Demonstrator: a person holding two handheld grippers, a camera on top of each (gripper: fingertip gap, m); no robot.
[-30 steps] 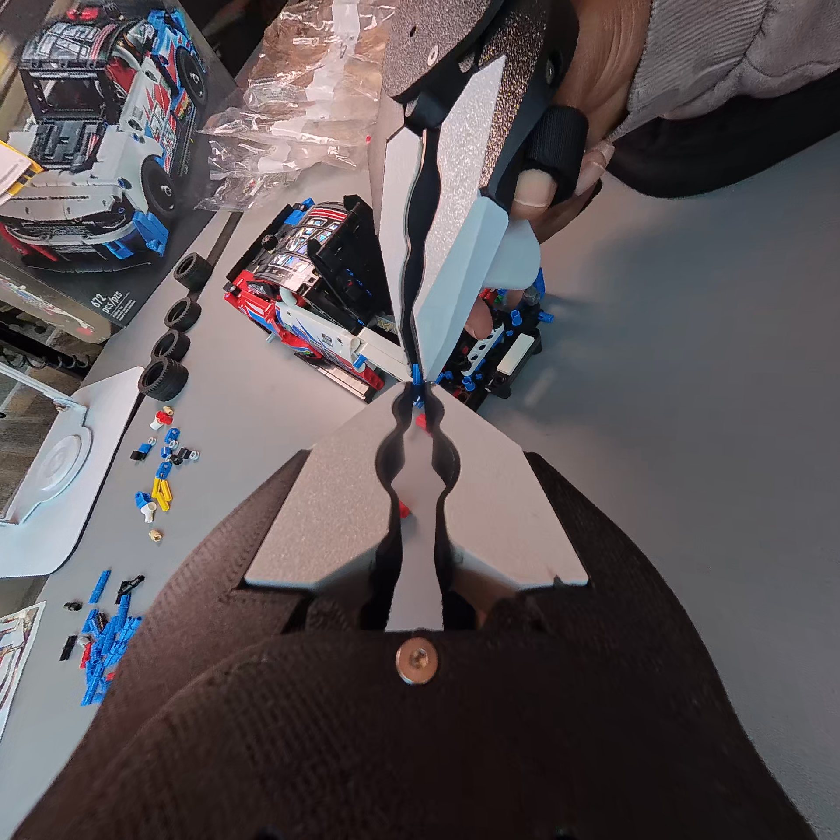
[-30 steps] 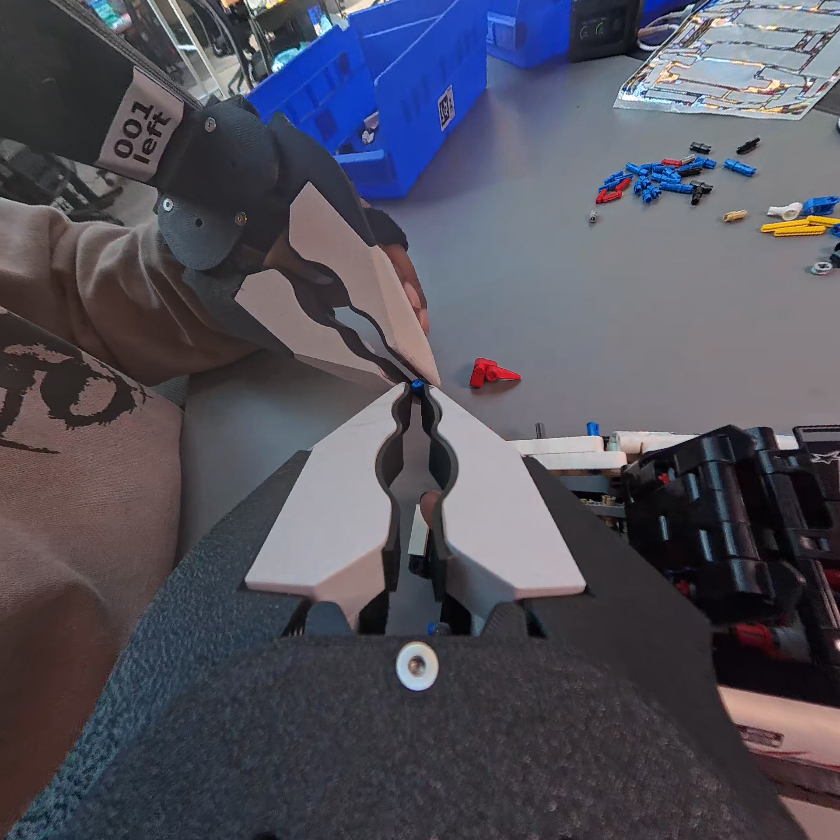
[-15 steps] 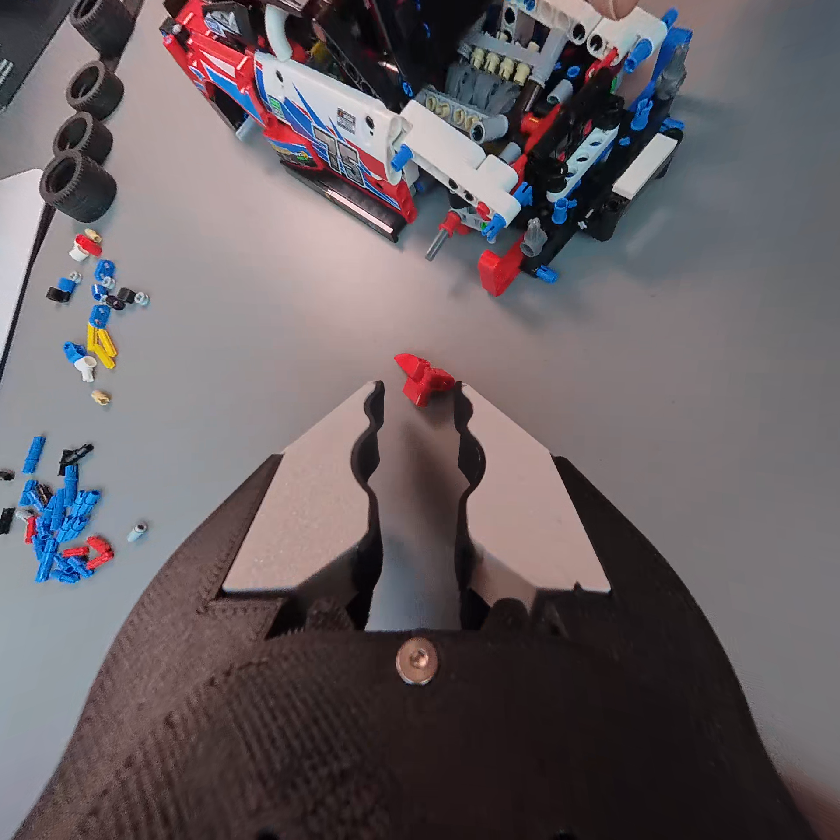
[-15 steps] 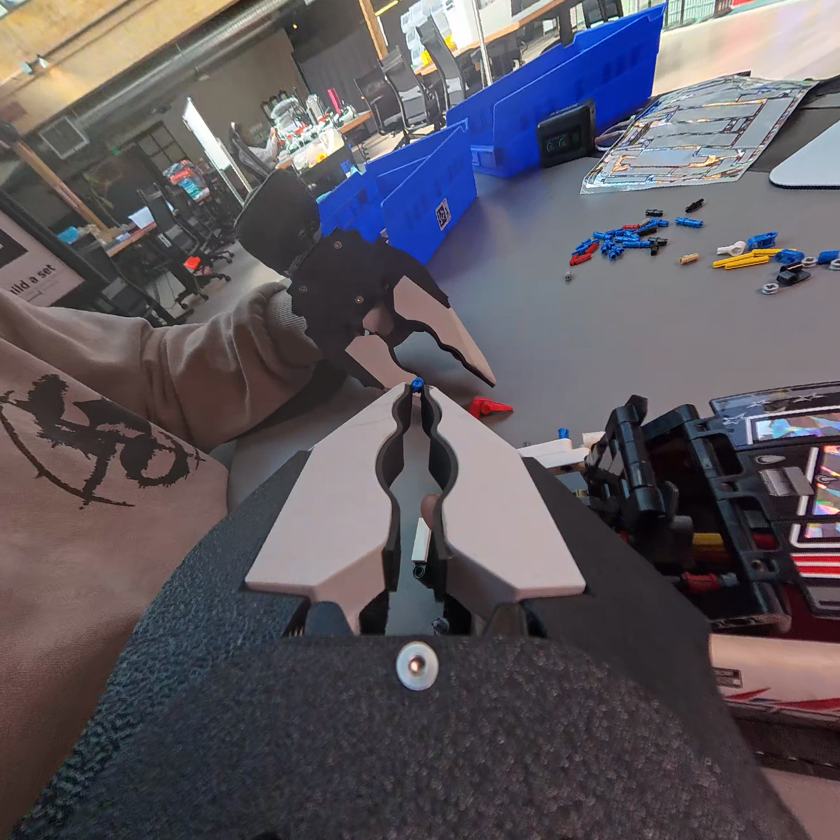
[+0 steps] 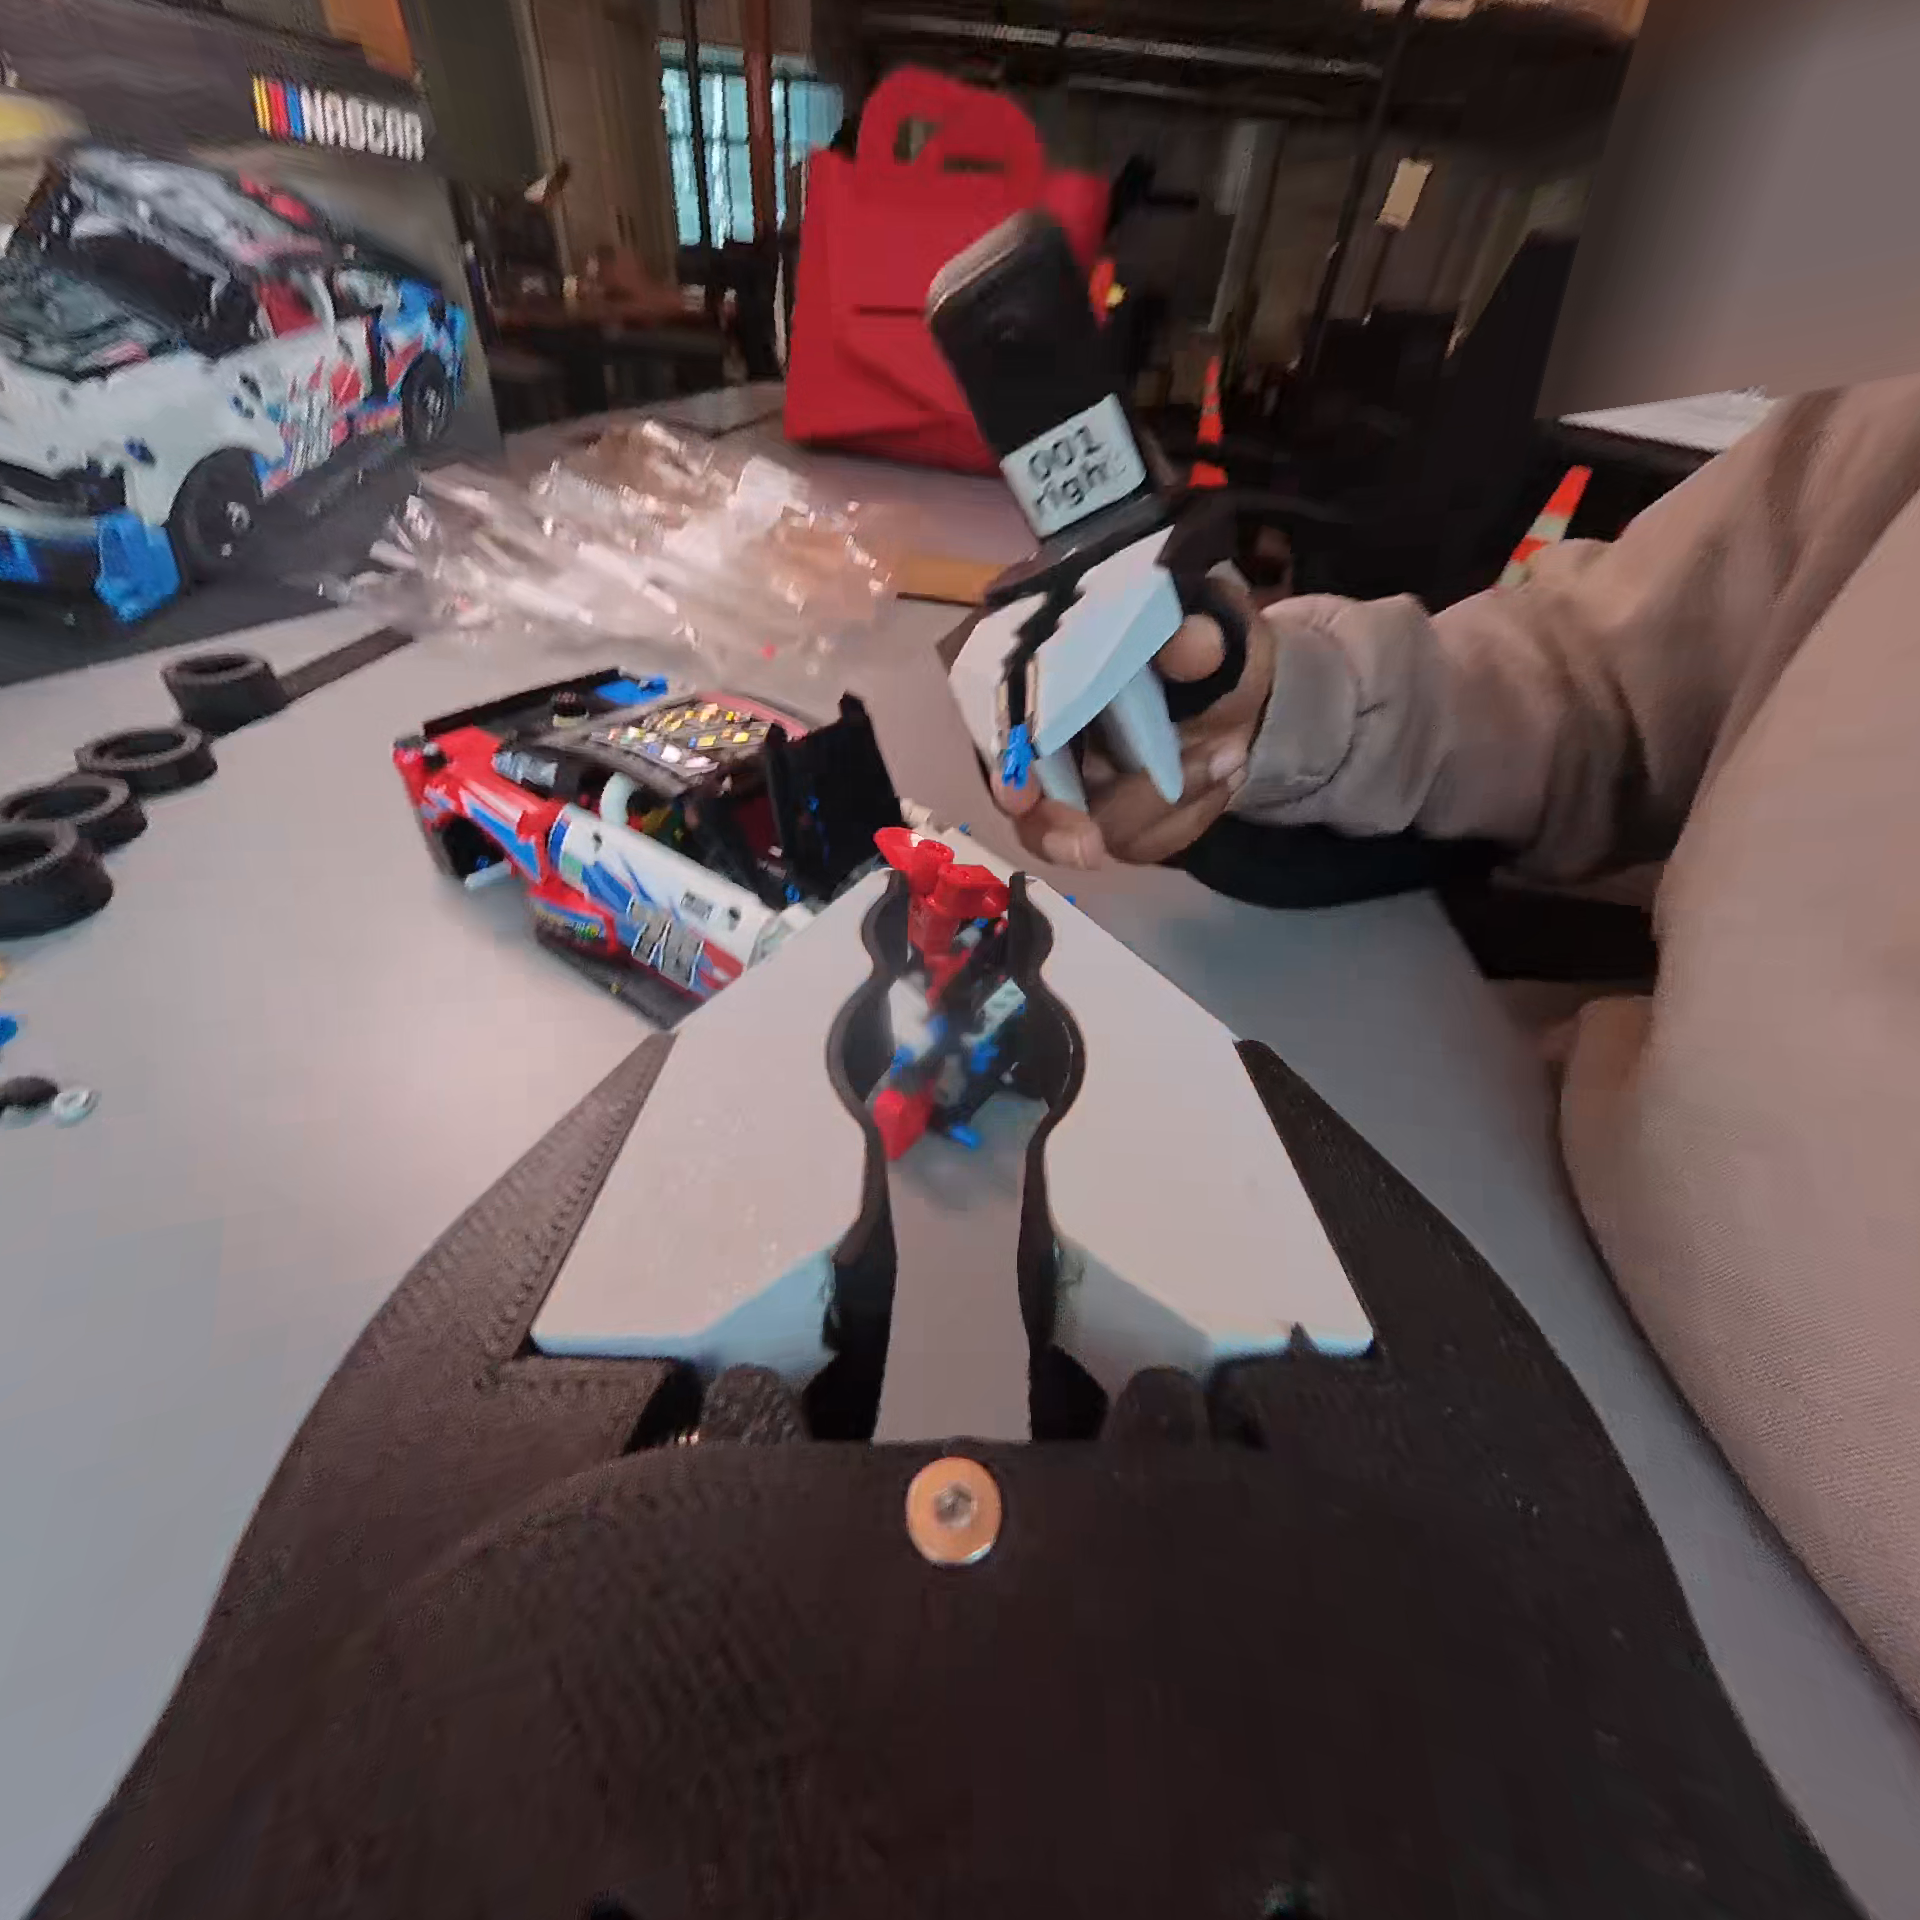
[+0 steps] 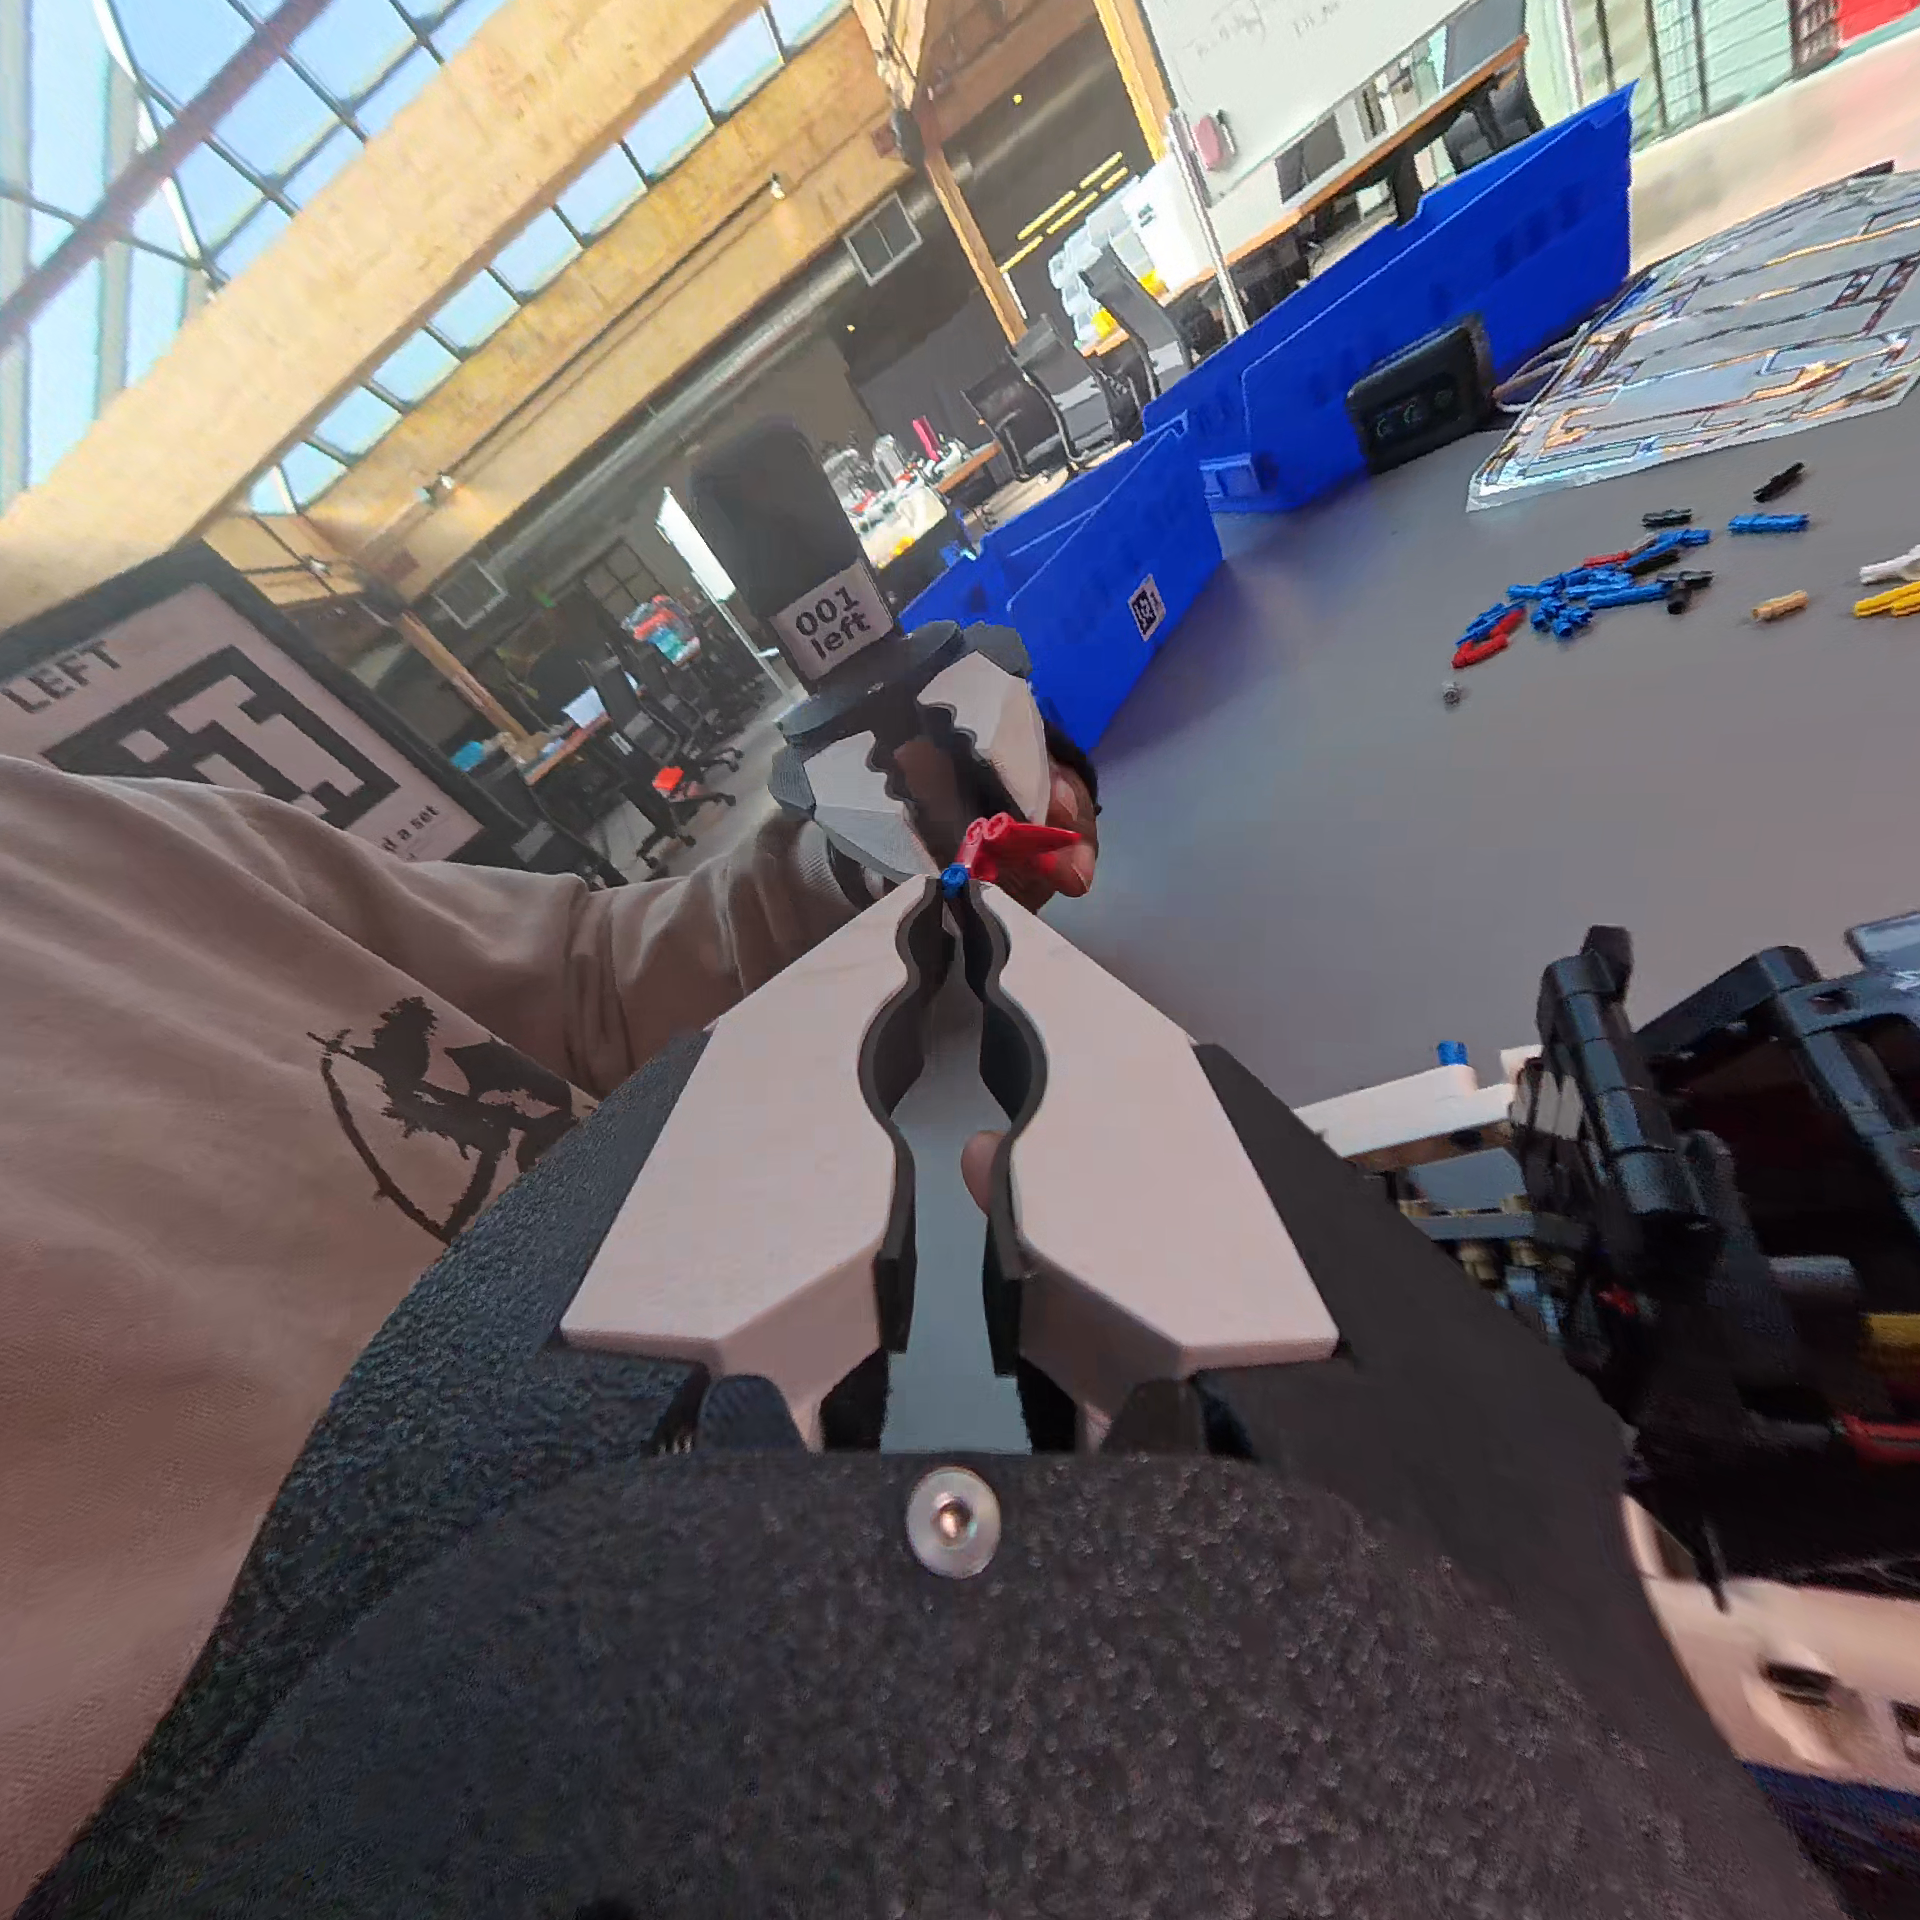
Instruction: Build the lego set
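Both grippers were raised above the tabletop: the left gripper [image 5: 948, 902] clenched a red piece [image 5: 940, 885], the right gripper [image 6: 954, 896] pinched a blue pin [image 6: 952, 880]. The pin likely needed aligning squarely with a hole before pressing; the car [image 5: 623, 831] sat mid-table.

Each tool [image 5: 951, 894] has pale wavy-edged fingers [image 6: 769, 1164], a textured black body, one silver screw; beige sleeves [image 5: 1538, 665].

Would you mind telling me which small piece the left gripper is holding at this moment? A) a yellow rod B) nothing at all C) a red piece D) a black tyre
C: the left gripper is shut on a red piece at its tips, which also shows in the right wrist view, while the right gripper pinches a small blue pin.
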